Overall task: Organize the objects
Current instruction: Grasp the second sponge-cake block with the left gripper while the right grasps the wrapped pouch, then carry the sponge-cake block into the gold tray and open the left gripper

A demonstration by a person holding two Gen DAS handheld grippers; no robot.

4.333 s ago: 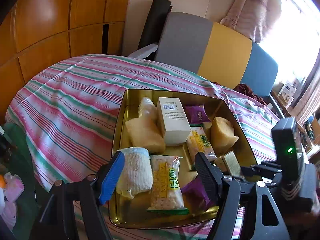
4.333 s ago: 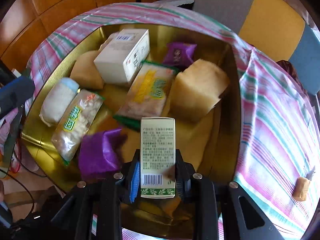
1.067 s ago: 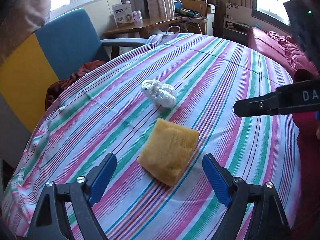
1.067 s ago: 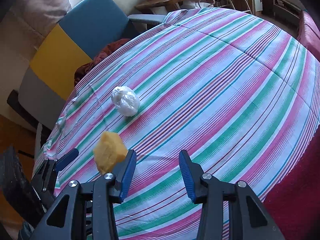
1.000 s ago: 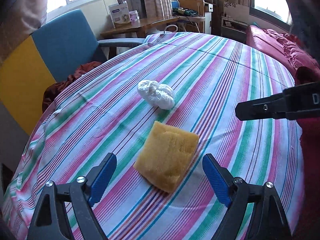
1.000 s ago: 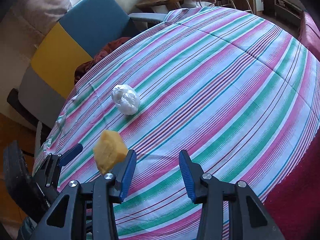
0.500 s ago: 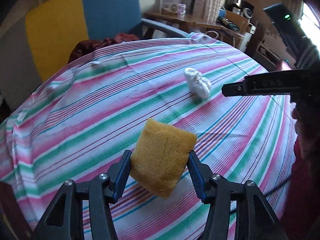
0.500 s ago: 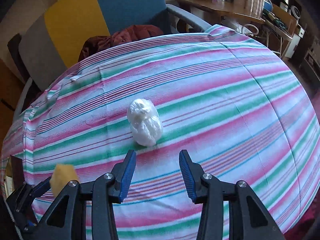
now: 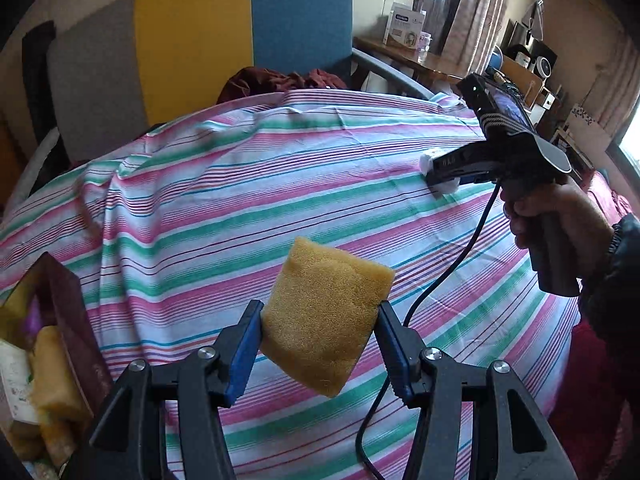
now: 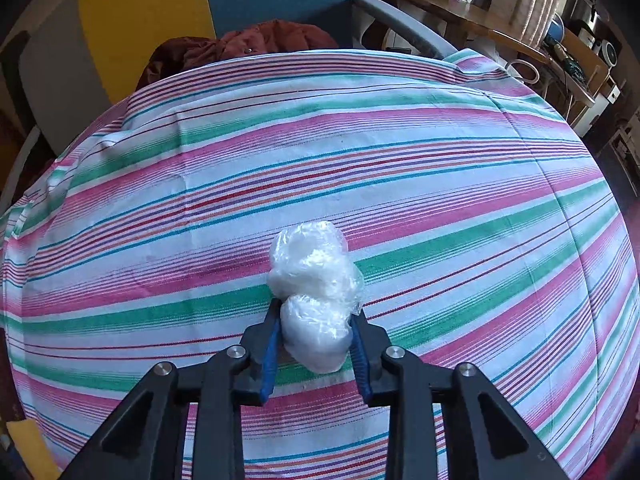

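Note:
My left gripper (image 9: 318, 342) is shut on a yellow sponge (image 9: 326, 314), which hangs above the striped tablecloth (image 9: 240, 184). A white lump wrapped in clear plastic (image 10: 314, 292) lies on the cloth, and my right gripper (image 10: 316, 340) is shut on its near end. In the left wrist view that right gripper (image 9: 438, 174), held by a hand (image 9: 560, 216), sits at the far right with the white lump (image 9: 448, 188) mostly hidden behind it.
A gold tray (image 9: 60, 308) with several packets and sponges shows at the left edge of the left wrist view. A yellow, blue and grey chair (image 9: 200, 36) with a dark red cloth (image 9: 280, 80) stands behind the table. A wooden desk (image 9: 420, 60) is at the back right.
The left gripper closed on the sponge, lifted it off the cloth and swung left toward the tray. The right gripper moved up to the white lump and closed on it.

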